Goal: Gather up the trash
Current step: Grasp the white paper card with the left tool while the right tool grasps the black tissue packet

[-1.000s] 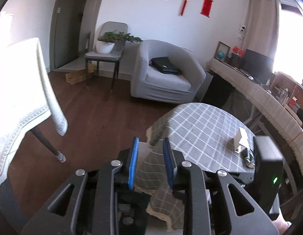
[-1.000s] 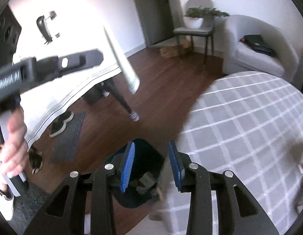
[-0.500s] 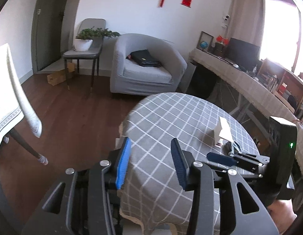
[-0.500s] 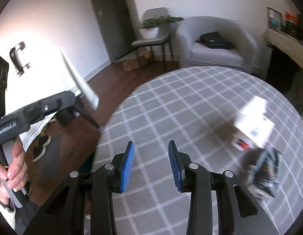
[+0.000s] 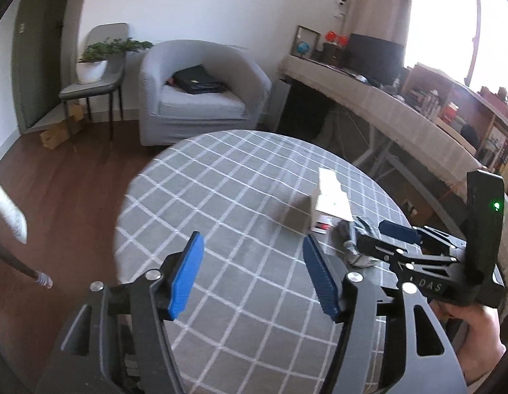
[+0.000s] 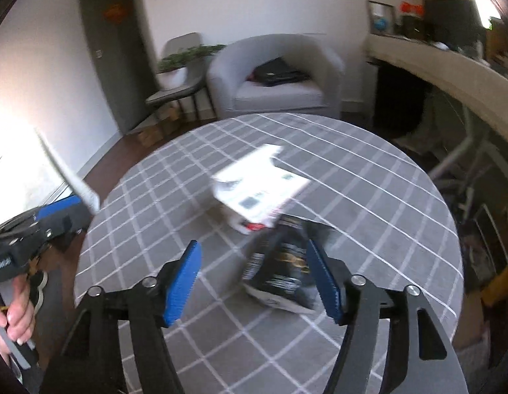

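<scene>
A white carton (image 6: 258,188) and a crumpled black wrapper (image 6: 283,271) lie on the round table with a grey checked cloth (image 6: 175,197). My right gripper (image 6: 255,277) is open and empty, just above the cloth, with the wrapper right ahead beside its right finger. My left gripper (image 5: 250,275) is open and empty over the table's near left part. The carton (image 5: 331,198) and wrapper (image 5: 354,241) lie ahead to its right, with the right gripper (image 5: 400,231) next to the wrapper.
A grey armchair (image 5: 194,98) with a black bag, a chair with a potted plant (image 5: 93,65) and a long cluttered desk (image 5: 401,108) stand behind the table. A white-clothed table corner (image 6: 70,180) hangs at the left over wood floor.
Both grippers swung up from the floor and bin side to over the table and opened wider. The right one closed in on the carton and wrapper.
</scene>
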